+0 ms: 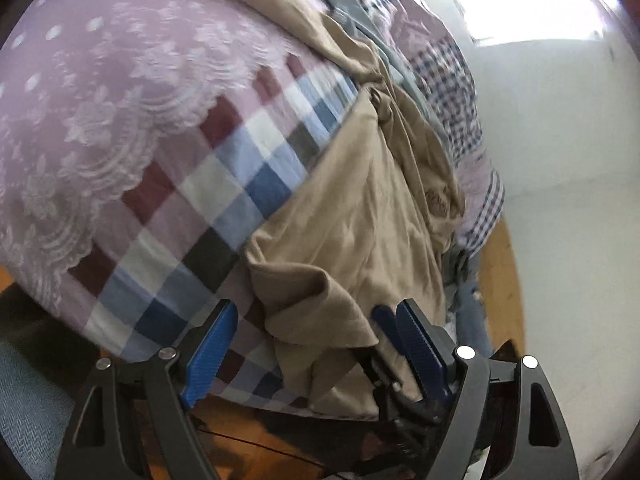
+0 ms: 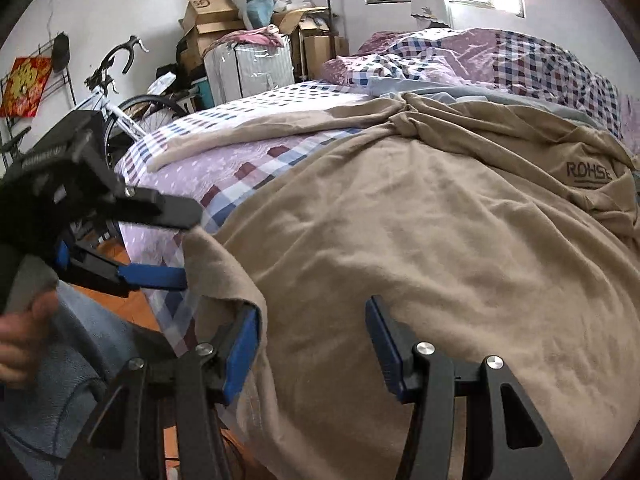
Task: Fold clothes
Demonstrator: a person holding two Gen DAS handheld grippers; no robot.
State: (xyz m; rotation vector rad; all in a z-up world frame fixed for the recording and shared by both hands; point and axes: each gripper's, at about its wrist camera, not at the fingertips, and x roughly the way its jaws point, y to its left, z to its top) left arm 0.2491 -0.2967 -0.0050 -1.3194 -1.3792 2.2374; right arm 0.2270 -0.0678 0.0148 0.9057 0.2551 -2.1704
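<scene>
Sprawling soft, creased tan cotton shirt (image 2: 420, 240) over checked bedspread (image 1: 224, 184), both blue-ribbed tools gaping, left tool (image 1: 316, 344) and right tool (image 2: 312, 340) gripping nothing

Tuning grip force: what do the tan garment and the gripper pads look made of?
Tan garment: looks like soft matte knit, cotton-like; it drapes in loose wrinkles with a faintly fuzzy surface. Fibre not certain.
Gripper pads: blue, finely ribbed, matte; probably rubber or textured plastic, can't tell which.

Tan cotton shirt (image 2: 420, 248): lower hem cut off at 6 o'clock, right wrist view. Left wrist view motion-blurred toward 12 o'clock; crumpled blue-grey cloth (image 1: 360, 20) there unidentifiable. Person's hand (image 2: 20, 344) cropped at 9 o'clock.
</scene>
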